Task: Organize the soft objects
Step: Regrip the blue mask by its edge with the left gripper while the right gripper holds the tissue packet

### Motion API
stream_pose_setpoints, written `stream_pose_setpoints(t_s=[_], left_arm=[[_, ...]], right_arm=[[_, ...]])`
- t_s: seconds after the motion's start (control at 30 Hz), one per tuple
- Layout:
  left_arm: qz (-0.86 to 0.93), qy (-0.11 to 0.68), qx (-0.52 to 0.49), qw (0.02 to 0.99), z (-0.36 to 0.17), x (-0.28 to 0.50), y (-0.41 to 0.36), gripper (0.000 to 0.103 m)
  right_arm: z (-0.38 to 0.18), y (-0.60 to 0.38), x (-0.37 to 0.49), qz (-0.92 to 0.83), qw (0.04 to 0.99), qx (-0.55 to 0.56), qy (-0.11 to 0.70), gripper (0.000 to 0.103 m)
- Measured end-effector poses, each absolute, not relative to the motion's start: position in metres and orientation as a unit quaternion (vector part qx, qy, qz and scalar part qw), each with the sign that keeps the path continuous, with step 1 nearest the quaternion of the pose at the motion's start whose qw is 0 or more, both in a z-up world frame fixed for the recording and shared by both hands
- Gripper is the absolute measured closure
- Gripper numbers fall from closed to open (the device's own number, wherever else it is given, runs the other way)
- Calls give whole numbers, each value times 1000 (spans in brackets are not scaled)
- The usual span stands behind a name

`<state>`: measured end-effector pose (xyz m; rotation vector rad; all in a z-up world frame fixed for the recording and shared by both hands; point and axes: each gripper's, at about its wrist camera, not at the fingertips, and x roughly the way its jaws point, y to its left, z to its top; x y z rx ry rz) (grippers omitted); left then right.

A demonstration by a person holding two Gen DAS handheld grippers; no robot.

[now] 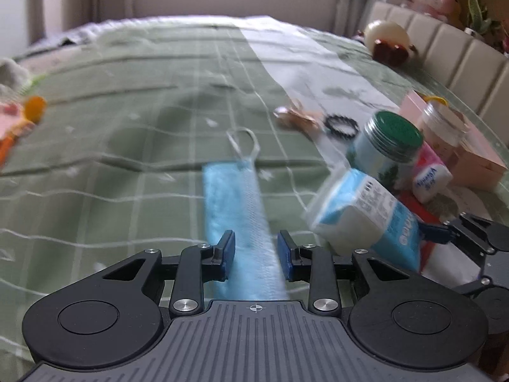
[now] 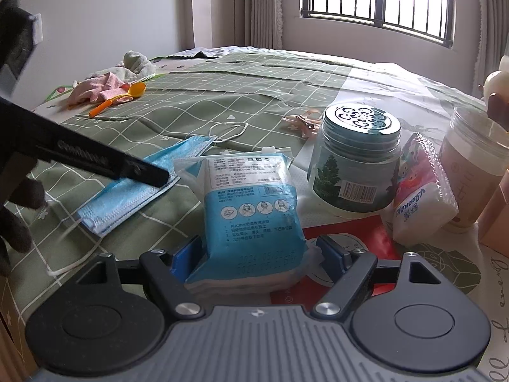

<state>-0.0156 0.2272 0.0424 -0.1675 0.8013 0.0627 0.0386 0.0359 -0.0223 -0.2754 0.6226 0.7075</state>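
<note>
Little looks sorted: the right claw [image 2: 259,254] pinches the mask pack [image 2: 251,210], while the left claw [image 1: 256,253] hangs spread over the loose mask [image 1: 235,197] beside that pack

The cloths [image 2: 108,87] lie well beyond the pack, untouched, so most work remains

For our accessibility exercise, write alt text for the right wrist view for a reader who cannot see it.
The right gripper clamps a blue pack of face masks on a green checked bedspread. A loose blue mask lies to its left under the left gripper; a green-lidded jar stands to the right.
</note>
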Motion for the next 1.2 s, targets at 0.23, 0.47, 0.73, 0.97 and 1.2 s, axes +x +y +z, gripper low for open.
stream_pose_setpoints(t_s=[0.23,0.47,0.73,0.97,1.2], left_arm=[[56,406,-72,909,30,-5,233,71],[17,406,-43,913,24,7,220,61],[30,396,-7,918,30,0,215,60],[66,400,18,914,24,-4,223,58],[96,391,0,915,22,2,232,57]], right_arm=[[-23,35,40,343,881,-129,299,22],[-22,32,41,346,880,-126,300,21],[-22,32,41,348,879,-125,300,21],[-23,31,41,351,878,-123,300,19],[-23,31,42,351,878,-123,300,19]])
